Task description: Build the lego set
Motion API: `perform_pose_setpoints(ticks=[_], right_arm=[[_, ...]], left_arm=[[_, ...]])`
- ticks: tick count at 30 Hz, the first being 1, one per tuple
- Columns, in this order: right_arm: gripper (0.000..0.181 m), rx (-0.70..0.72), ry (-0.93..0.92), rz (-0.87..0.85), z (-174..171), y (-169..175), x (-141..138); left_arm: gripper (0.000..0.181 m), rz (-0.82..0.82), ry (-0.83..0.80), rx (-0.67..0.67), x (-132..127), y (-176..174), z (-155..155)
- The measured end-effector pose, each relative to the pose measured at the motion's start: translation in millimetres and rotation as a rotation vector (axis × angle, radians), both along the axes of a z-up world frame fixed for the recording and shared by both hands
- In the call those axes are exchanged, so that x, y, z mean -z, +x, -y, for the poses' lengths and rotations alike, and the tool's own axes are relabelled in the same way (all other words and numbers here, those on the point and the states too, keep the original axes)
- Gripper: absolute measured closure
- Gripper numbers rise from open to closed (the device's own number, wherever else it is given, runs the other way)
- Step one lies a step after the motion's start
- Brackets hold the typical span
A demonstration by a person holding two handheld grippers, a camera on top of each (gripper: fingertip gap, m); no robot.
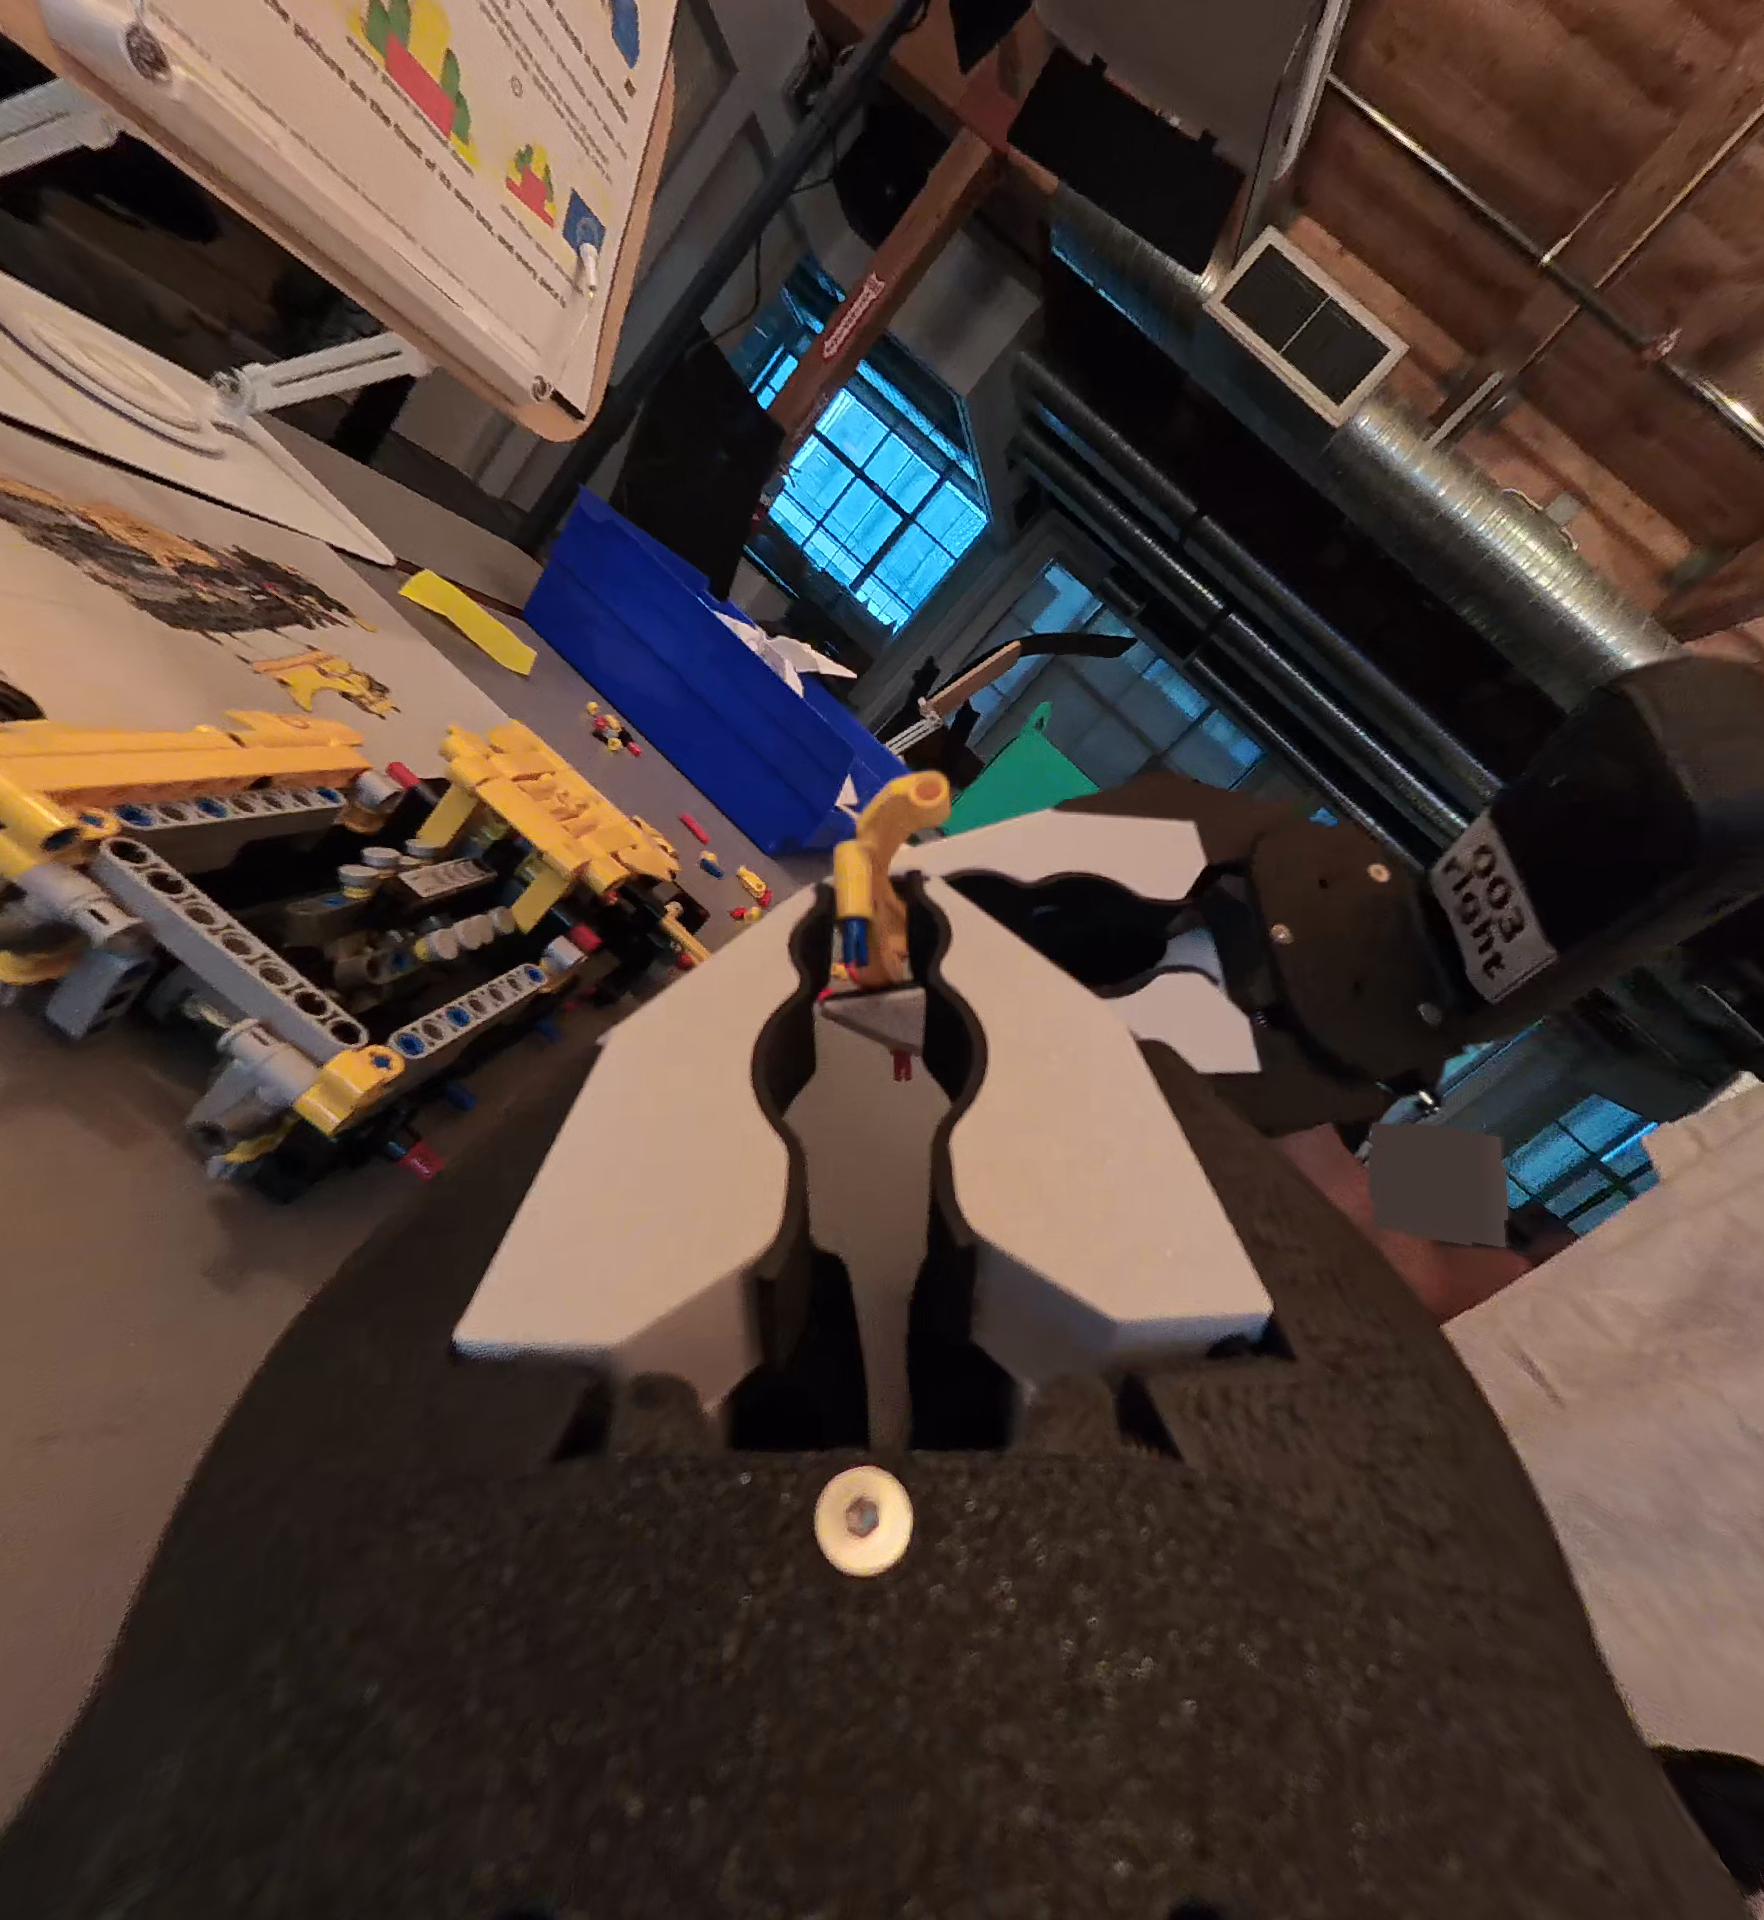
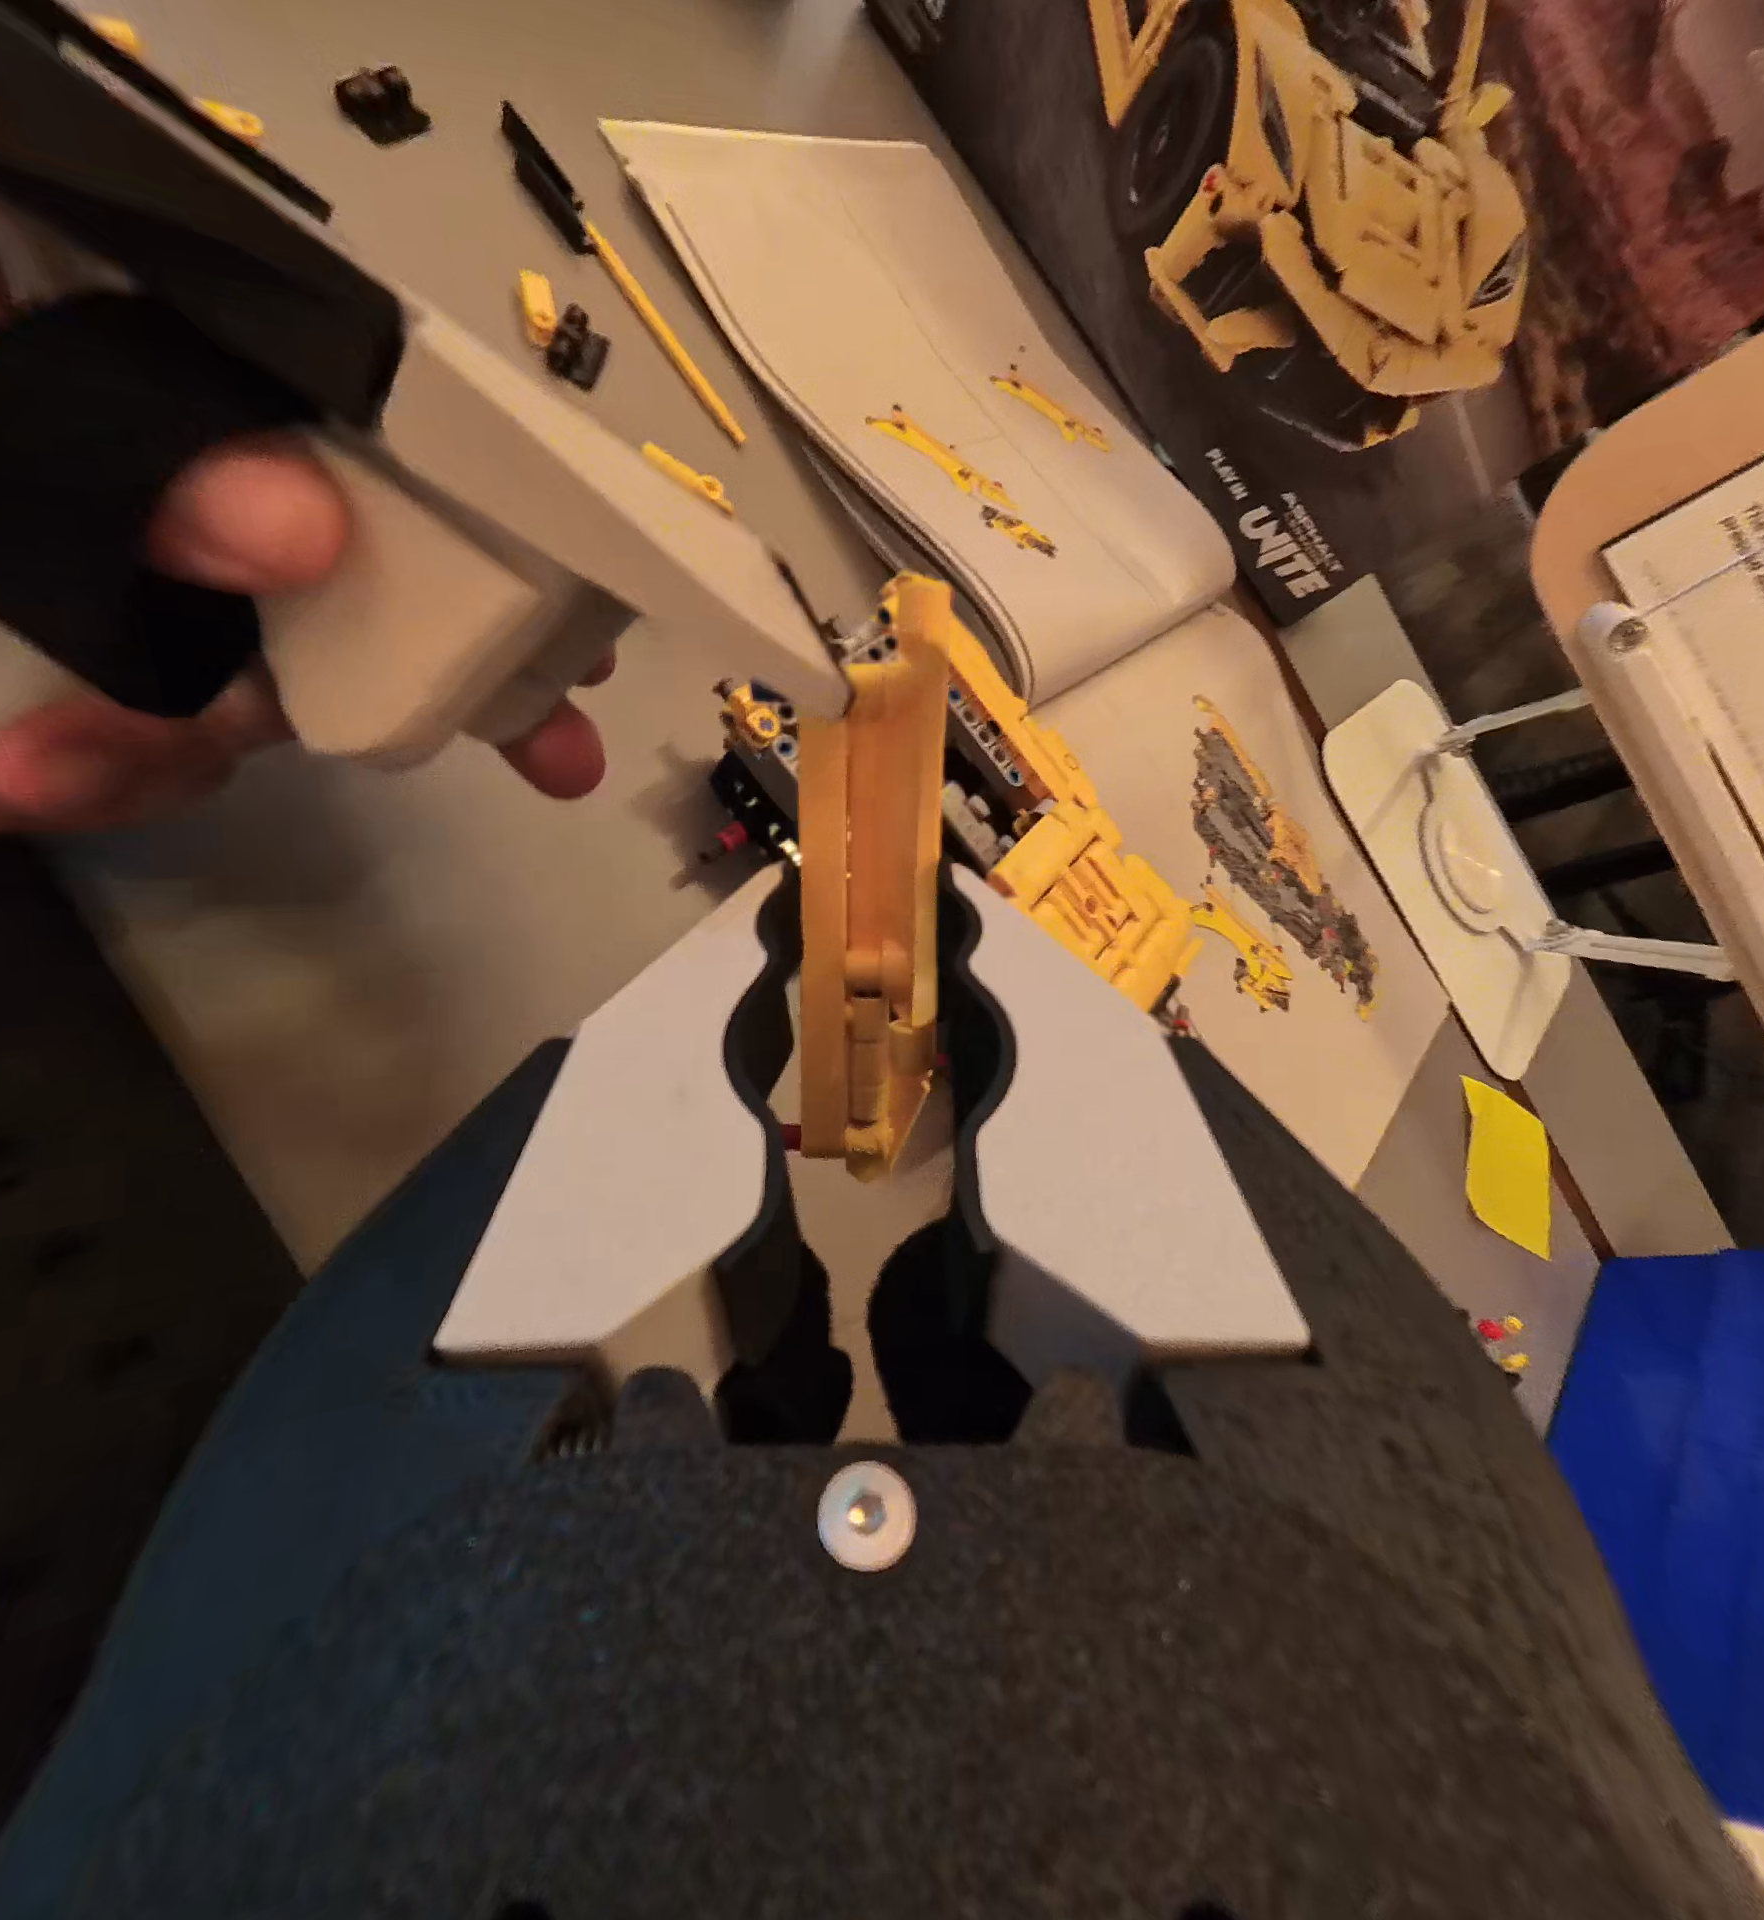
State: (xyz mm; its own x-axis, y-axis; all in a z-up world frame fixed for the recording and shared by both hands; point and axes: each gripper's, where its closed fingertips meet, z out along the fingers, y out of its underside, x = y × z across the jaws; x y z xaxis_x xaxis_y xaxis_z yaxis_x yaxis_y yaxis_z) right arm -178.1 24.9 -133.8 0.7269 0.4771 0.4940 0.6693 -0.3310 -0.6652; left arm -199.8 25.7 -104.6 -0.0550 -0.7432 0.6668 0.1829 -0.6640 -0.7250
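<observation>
A slim yellow sub-assembly (image 2: 873, 831) of panels and a grey beam is held in the air between both grippers. My right gripper (image 2: 870, 914) is shut on its lower half. My left gripper (image 1: 873, 909) is shut on its other end, which shows end-on as a yellow curved piece (image 1: 904, 821). In the right wrist view the left gripper (image 2: 821, 681) comes in from the upper left, held by a hand. The partly built yellow and grey car chassis (image 1: 234, 935) stands on the table, below and behind the held part (image 2: 1075, 831).
An open instruction booklet (image 2: 909, 343) and the set's box (image 2: 1325, 208) lie behind the chassis. A blue bin (image 1: 691, 675) stands at the table's edge. Small loose pieces (image 1: 722, 862) lie near it, more (image 2: 566, 332) lie left of the booklet. A board on a white stand (image 2: 1709, 644) is at the right. The tips of both grippers are at nearly the same place.
</observation>
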Motion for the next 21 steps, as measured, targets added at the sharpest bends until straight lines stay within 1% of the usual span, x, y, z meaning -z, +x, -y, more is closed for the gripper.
perform_pose_setpoints(ticks=[1, 3, 5, 8, 10, 11, 13, 15, 17, 19, 21], right_arm=[[0.157, -0.003, 0.001, -0.005, 1, 2, 1], [0.157, -0.028, 0.001, -0.001, 5, 4, 2], [0.157, -0.027, -0.026, -0.009, 8, 6, 6], [0.156, -0.018, -0.042, -0.037, 10, 8, 10], [0.157, -0.021, -0.060, -0.015, 10, 9, 13], [0.157, -0.022, -0.049, 0.012, 10, 11, 14], [0.157, -0.015, -0.035, 0.044, 8, 14, 13], [0.157, -0.010, -0.015, 0.066, 7, 16, 11], [0.157, -0.024, 0.021, 0.125, 6, 15, 10], [0.157, -0.042, 0.058, 0.189, 7, 14, 10], [0.157, -0.054, 0.056, 0.190, 9, 11, 11]], left_arm=[[0.168, 0.006, -0.007, 0.004, 0, -1, 0], [0.178, 0.005, -0.006, 0.024, 0, 0, 2], [0.181, -0.032, 0.038, 0.030, 2, 1, 5], [0.181, -0.061, 0.087, 0.043, 3, 4, 11], [0.181, -0.074, 0.091, 0.020, 5, 3, 7], [0.178, -0.073, 0.088, 0.015, 5, 2, 5], [0.157, -0.071, 0.065, 0.035, 6, 1, 4], [0.156, -0.080, 0.062, 0.065, 7, 1, 7], [0.156, -0.101, 0.099, 0.073, 8, 4, 12], [0.161, -0.125, 0.125, 0.071, 10, 6, 14], [0.175, -0.117, 0.113, 0.057, 9, 4, 11]])
